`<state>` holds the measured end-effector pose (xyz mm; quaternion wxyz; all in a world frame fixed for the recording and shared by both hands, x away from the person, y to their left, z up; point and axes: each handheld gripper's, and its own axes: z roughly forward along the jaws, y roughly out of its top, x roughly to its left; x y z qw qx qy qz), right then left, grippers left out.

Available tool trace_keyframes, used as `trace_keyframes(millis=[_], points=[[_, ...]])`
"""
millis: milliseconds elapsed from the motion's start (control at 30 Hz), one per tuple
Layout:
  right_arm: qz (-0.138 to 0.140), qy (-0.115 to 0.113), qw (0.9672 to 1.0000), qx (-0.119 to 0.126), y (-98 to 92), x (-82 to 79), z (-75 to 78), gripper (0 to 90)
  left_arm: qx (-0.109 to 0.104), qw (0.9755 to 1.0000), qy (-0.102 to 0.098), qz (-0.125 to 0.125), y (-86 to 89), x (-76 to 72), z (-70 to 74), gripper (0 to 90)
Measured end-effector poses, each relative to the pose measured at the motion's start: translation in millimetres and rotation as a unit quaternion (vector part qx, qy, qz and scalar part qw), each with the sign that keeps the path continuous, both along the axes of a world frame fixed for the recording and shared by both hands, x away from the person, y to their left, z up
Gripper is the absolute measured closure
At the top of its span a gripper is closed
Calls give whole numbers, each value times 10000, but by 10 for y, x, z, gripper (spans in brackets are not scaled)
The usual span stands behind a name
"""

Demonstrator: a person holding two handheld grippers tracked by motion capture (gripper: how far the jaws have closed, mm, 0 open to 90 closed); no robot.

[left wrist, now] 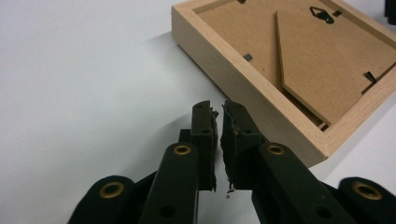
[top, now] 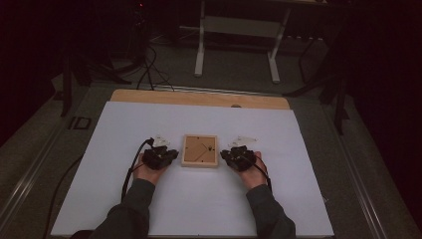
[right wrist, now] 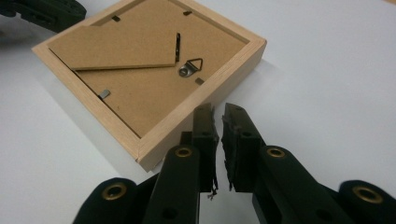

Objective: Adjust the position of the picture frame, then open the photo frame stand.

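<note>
Frame (top: 199, 150) face down on worktop (top: 199, 209), untouched; left tongs (left wrist: 217, 112) and right tongs (right wrist: 218, 113) flanking it, each a slit apart, empty; handling not begun.

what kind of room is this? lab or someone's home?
Most likely a lab or recording room, not a home. A white sheet covers the worktable, loose cables run over the carpet behind it, and a bare desk frame stands at the back. A picture frame lies face down.
</note>
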<state>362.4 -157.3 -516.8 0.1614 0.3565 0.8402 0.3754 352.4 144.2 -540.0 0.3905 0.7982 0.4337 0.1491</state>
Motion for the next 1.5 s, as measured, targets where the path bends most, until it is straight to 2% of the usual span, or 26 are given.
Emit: trace_keyframes(millis=[133,200,433,533,633,833,900,1133,1400,1500], points=[[51,-50,10000,-10,-16,-34,32,808,-60,9999,-98,28,26,-23,52,800],[102,-123,9999,-13,-37,-67,58,799,-106,9999,-131,10,32,-31,75,774],[116,-145,9998,117,-86,-110,56,765,-249,9995,-183,-35,47,-66,166,655],[116,-115,9997,168,-89,-119,46,758,-345,9990,-218,-173,53,-81,193,623],[157,-159,9996,189,-85,-142,33,748,-345,9989,-224,-242,49,-100,221,599],[173,-175,9994,249,-81,-161,29,747,-542,9976,-130,-413,30,-110,351,565],[196,-164,9993,279,-80,-163,28,748,-517,9973,-167,-488,9,-115,402,564],[281,-173,9990,286,-32,-185,18,769,-426,9965,-68,-712,-63,-72,508,564],[413,-211,9985,283,46,-205,9,895,-309,9947,127,-976,-167,-3,520,555],[461,-205,9984,267,79,-206,8,897,-236,9942,173,-1032,-206,18,506,550]])
